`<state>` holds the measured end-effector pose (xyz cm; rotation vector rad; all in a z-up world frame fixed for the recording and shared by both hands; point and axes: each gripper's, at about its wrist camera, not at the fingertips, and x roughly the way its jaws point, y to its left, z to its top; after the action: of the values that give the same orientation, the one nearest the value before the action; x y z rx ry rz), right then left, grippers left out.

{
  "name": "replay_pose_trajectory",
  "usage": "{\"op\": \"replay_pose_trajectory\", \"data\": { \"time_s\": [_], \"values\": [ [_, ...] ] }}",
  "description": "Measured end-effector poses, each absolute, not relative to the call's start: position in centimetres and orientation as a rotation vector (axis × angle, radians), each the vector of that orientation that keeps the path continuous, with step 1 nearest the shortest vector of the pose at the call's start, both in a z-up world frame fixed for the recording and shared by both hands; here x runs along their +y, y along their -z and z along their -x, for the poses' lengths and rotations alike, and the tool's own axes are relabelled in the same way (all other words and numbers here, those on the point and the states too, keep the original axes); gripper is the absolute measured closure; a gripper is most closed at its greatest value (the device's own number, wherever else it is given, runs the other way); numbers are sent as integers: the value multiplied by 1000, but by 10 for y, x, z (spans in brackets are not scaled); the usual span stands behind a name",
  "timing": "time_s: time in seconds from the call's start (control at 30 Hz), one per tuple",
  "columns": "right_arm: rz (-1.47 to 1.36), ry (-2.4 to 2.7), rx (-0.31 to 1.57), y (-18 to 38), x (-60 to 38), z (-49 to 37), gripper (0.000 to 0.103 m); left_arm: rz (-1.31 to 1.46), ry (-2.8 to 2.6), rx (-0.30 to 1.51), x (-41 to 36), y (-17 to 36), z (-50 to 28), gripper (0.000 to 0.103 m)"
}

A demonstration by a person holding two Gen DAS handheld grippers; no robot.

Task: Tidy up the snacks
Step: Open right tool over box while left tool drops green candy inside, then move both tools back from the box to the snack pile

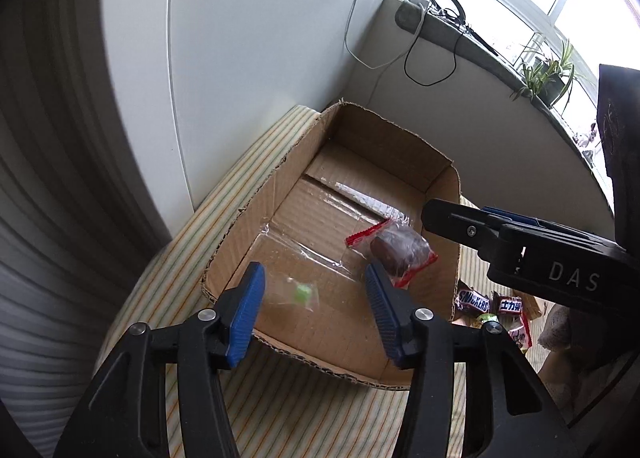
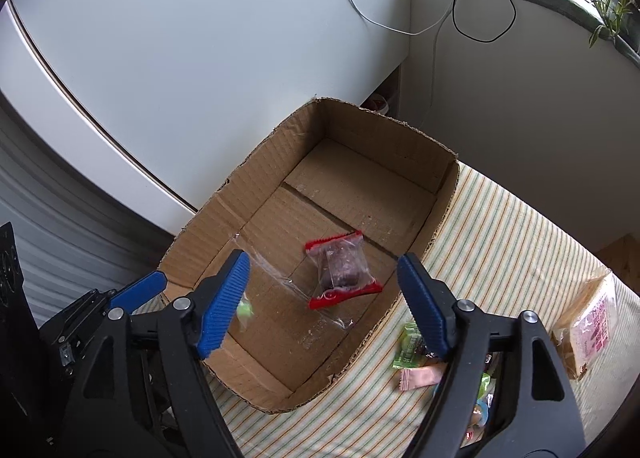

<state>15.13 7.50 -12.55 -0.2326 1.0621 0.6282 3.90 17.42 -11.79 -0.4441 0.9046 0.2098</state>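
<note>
Looking along the left gripper (image 1: 316, 310), its blue pads stand apart over the near end of an open cardboard box (image 1: 256, 214) with nothing pressed between them. A small green candy (image 1: 302, 294) in a clear wrapper shows blurred between the fingers; whether it rests on the box floor or is in the air cannot be told. Farther right on the floor lies a dark snack in a red-edged clear packet (image 1: 394, 252). The right gripper (image 1: 520, 242) reaches in from the right, its fingertips largely hidden. Beyond the box's right wall, Snickers bars (image 1: 474, 304) show only in part behind the gripper frame.

From the right wrist, the right gripper (image 2: 324, 302) is spread wide above the same box (image 2: 444, 194), empty. The red-edged packet (image 2: 340, 270) lies on the floor between its fingers. The green candy (image 2: 245, 310) peeks out behind the left pad, mostly covered. Loose wrapped sweets (image 2: 420, 374) on the striped cloth (image 2: 500, 226) are partly hidden by the right finger
</note>
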Motion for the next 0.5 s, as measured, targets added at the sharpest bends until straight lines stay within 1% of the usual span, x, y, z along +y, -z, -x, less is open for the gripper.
{"op": "replay_pose_trajectory", "data": {
  "time_s": [0.07, 0.5],
  "values": [
    [228, -621, 1062, 125, 72, -152, 21, 438, -207, 904, 173, 116, -39, 51],
    [202, -589, 1043, 109, 40, -147, 21, 419, -188, 893, 160, 102, -34, 51]
  ]
}}
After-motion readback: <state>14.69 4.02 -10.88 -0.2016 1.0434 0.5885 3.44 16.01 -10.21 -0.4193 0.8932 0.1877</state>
